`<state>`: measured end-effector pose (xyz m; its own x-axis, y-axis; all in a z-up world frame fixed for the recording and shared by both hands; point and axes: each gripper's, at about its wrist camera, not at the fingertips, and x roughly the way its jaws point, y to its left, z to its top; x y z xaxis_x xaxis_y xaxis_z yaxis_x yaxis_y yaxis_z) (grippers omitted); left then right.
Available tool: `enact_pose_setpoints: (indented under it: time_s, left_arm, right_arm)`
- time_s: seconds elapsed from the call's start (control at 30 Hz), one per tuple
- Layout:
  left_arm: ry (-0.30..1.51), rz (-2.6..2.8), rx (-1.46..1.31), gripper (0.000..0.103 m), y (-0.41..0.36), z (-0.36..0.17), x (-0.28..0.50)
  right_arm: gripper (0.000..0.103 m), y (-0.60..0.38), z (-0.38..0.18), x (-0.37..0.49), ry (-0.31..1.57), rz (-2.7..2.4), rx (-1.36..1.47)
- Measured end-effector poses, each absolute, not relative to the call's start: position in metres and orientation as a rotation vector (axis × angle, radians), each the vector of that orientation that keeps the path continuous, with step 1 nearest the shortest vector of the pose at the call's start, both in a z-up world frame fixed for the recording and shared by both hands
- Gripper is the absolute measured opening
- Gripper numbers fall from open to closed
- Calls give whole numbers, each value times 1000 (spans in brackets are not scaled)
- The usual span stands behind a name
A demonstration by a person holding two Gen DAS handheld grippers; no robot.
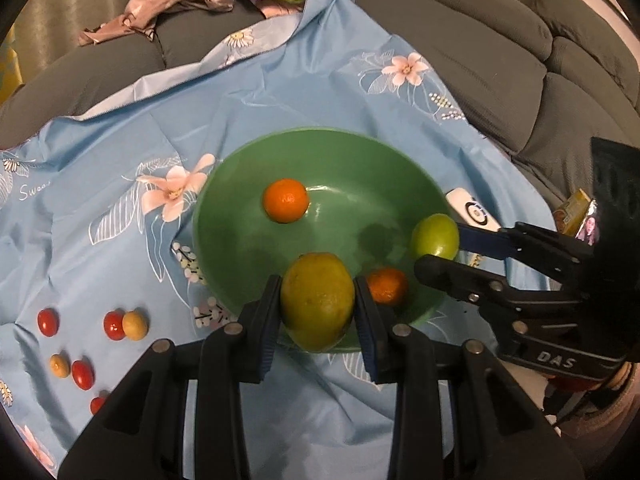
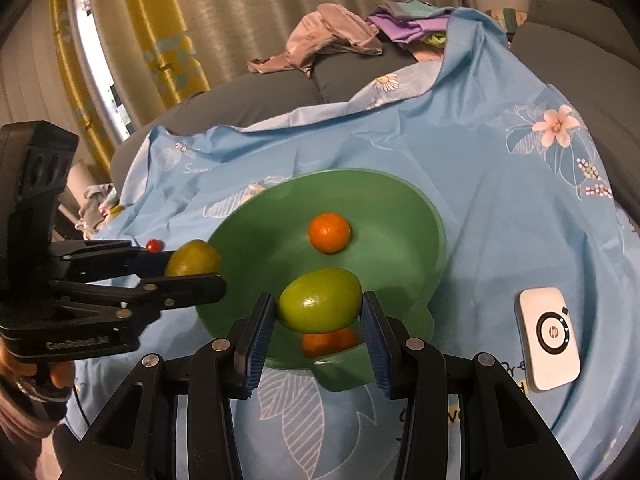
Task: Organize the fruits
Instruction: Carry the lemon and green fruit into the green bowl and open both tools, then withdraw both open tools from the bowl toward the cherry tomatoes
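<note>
Left claw (image 1: 316, 304) clamped on lemon (image 1: 317, 306), right claw (image 2: 320, 312) on lime (image 2: 320, 305), over bowl (image 1: 224, 184); dropped, either could bounce out.

The green fruit (image 2: 320, 300) hides most of one orange (image 2: 329, 342); a red tomato (image 1: 97, 405) sits half behind the left claw (image 1: 316, 312).
</note>
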<state>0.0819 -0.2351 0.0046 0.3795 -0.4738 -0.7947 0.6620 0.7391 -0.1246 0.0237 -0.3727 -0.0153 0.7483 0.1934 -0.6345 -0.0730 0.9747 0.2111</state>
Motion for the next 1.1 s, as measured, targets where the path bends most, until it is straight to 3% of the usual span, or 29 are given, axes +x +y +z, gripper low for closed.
enact_pose_setpoints:
  time_s: [0.57,0.67,0.77,0.87,0.93,1.1]
  left_arm:
    - [960,-686,234,34,-232,-7,90]
    - [957,-689,214,43,-227,-3,88]
    - [938,-677,207,65,-222,4,81]
    - [925,-659,185,69,-207,10,71]
    - [926,-636,166,80,-194,10,63]
    - [968,-524,158,83,-152,-2,44]
  right_arm:
    - [45,-367,-22,29,730,147,160]
    - [45,-368,-21,29,731,136,167]
    - [45,-368,-18,26,727,129,173]
    - [45,-368,-16,22,718,126,181]
    - [45,-367,-15,17,707,131,189]
    - [47,-359,-10,7,674,202,229]
